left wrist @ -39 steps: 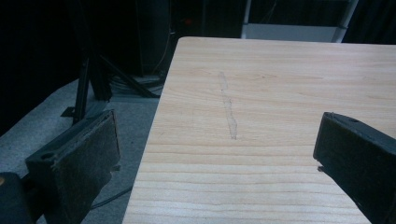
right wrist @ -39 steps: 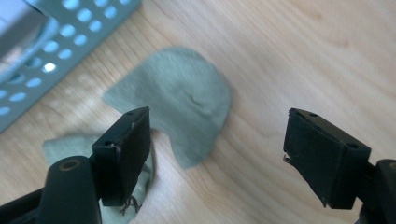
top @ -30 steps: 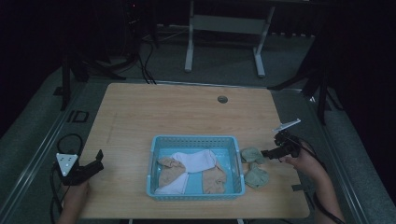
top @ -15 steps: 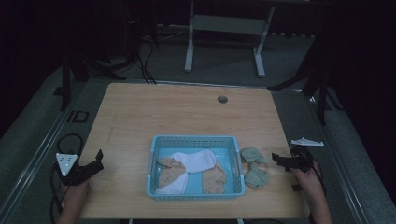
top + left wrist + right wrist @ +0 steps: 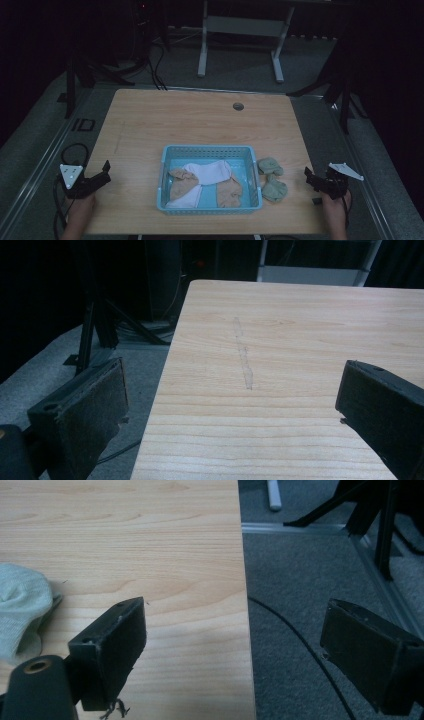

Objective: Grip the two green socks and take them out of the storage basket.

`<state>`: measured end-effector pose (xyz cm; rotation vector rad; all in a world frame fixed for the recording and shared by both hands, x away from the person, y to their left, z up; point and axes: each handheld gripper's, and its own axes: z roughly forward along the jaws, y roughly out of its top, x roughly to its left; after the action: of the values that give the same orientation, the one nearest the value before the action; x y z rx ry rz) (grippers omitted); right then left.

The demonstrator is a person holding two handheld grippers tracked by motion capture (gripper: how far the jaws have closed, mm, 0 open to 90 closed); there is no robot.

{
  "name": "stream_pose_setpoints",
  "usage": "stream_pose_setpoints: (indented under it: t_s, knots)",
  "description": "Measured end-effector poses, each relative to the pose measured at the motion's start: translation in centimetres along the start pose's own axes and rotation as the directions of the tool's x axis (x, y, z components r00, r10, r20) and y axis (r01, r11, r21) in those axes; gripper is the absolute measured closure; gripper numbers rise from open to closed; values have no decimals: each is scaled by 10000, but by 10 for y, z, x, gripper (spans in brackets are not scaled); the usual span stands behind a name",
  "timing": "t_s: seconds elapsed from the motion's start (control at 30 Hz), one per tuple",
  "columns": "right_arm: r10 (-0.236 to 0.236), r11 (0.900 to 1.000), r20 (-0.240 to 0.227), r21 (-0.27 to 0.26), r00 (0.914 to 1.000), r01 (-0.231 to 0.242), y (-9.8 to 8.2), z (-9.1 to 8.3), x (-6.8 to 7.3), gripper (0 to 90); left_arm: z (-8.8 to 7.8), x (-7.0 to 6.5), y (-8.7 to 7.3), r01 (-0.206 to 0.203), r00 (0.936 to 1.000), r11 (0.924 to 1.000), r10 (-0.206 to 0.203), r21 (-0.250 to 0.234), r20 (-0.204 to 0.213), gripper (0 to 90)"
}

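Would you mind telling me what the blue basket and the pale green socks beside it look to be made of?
Blue basket: likely moulded plastic, with slotted walls and an even colour. Pale green socks: soft knitted fabric, matte, crumpled; fine ribbing shows in the right gripper view.

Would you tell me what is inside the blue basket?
The blue basket holds a white sock lying across tan socks; anything beneath them is hidden.

Room was dim, far wall lost in darkness. Light wooden surface had round cable hole near far edge. Grey carpet floor lay around. White-legged desk frame stood behind; black stands flanked both sides, cables trailed across the floor.
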<state>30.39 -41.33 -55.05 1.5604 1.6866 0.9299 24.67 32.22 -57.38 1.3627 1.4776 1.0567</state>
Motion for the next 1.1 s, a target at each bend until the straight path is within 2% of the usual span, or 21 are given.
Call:
stream_pose_setpoints:
  t_s: [0.1,0.27,0.4,0.5,0.6,0.7,0.83,0.97,1.1]
  knots:
    - [38,9979,-27,-651,10000,-40,-6,-6,1,111,0,0,0,-4,10000,10000,4,-1,4,7]
    - [-218,9920,68,-1239,9997,225,-15,-12,6,111,0,0,0,-18,10000,10000,18,1,2,7]
    - [-297,9828,276,-1816,9992,342,-21,-20,8,114,0,0,0,-17,10000,10000,17,4,7,7]
    - [-532,9749,670,-2127,9963,663,-26,-23,10,124,0,0,0,-28,10000,10000,28,1,4,7]
    - [-383,9665,692,-2508,9969,545,-27,-26,9,124,0,0,0,-22,10000,10000,22,2,-1,7]
    - [-212,9645,754,-2611,9969,403,-30,-26,5,124,0,0,0,1,10000,10000,-1,-2,10,7]
    - [168,9518,393,-3067,9991,-39,-31,-30,0,124,0,0,0,34,10000,10000,-34,-20,11,7]
    - [191,9521,330,-3056,9993,-81,-32,-29,-1,124,0,0,0,26,10000,10000,-26,-18,-1,7]
    - [-130,9587,404,-2836,9991,240,-31,-26,1,125,0,0,0,36,10000,10000,-36,-29,-14,7]
